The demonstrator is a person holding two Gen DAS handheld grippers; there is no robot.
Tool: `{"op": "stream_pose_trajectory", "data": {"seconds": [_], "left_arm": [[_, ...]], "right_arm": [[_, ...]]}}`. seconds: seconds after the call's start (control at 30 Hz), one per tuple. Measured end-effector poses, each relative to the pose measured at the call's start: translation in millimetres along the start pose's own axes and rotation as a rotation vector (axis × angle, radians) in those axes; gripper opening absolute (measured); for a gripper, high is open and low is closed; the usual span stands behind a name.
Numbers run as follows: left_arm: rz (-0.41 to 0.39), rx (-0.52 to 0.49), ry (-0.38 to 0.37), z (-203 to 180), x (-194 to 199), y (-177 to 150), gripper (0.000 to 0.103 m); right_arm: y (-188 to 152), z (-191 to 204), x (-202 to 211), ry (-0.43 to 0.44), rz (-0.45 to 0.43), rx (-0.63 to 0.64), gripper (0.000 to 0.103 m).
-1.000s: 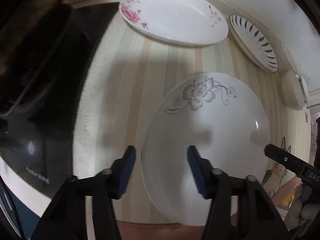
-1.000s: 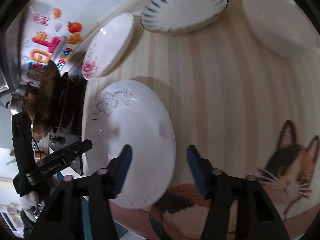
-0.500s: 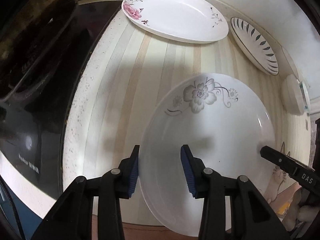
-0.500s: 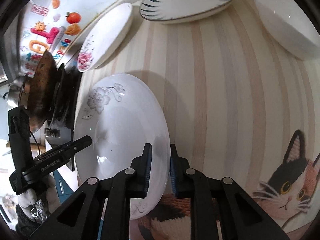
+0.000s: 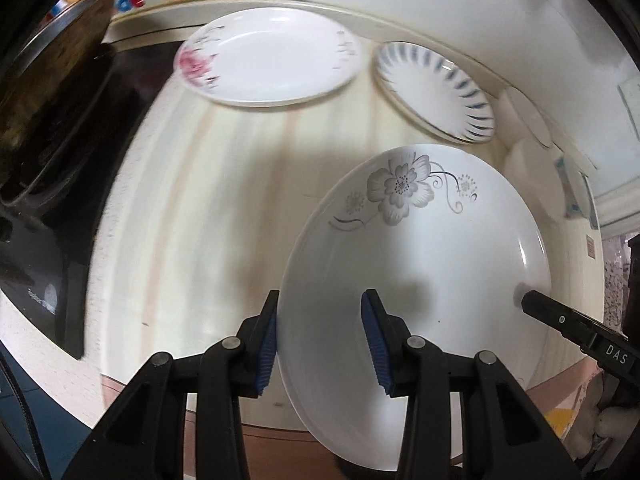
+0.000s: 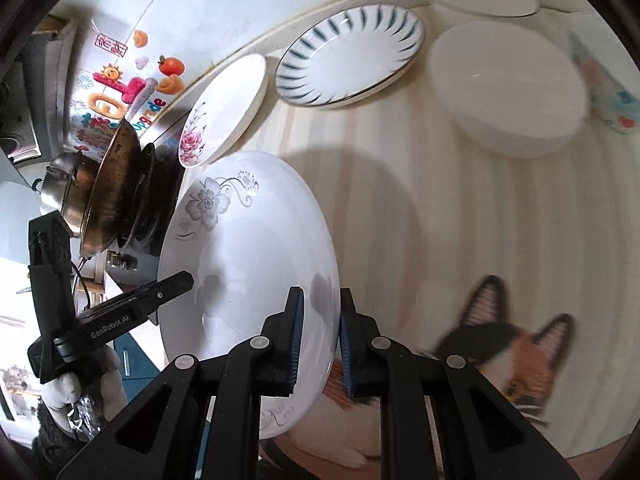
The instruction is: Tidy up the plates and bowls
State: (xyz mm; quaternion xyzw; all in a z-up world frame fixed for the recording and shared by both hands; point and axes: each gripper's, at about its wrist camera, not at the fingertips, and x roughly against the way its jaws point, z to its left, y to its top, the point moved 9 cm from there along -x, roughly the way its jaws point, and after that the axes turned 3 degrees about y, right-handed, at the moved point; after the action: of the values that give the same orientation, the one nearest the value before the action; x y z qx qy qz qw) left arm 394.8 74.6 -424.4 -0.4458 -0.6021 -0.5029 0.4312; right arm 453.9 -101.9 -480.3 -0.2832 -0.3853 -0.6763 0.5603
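Clamped on the right edge of the grey-flower plate is the right gripper, pads pinching the rim. Its left edge is straddled by the left gripper, jaws partly apart, one pad touching. The plate is held tilted above the striped mat. At twelve o'clock the pink-flower plate and at one o'clock the blue-striped plate are seen. Stacking is best done level, lowered gently.

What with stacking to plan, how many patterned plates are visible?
3: grey-flower plate in the right claw, pink-flower plate by the stove, blue-striped plate beside it. Others may be hidden.
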Motion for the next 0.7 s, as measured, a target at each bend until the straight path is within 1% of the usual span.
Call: {"op": "stream_pose_trajectory", "data": {"seconds": [0.17, 0.3, 0.5, 0.7], "left_arm": [[0.008, -0.045, -0.015, -41, -8, -8, 0.037], [0.031, -0.069, -0.022, -66, -23, -14, 0.037], [0.061, -0.114, -0.011, -94, -45, -22, 0.037], [0.074, -0.126, 0.014, -103, -59, -19, 0.037]], "right_arm": [[-7, -37, 34, -0.008, -0.026, -0.025, 0.019], [-16, -69, 48, -0.024, -0.035, -0.052, 0.019], [-28, -110, 48, -0.048, -0.023, -0.096, 0.019], [-36, -131, 44, -0.053, -0.021, -0.119, 0.019]]}}
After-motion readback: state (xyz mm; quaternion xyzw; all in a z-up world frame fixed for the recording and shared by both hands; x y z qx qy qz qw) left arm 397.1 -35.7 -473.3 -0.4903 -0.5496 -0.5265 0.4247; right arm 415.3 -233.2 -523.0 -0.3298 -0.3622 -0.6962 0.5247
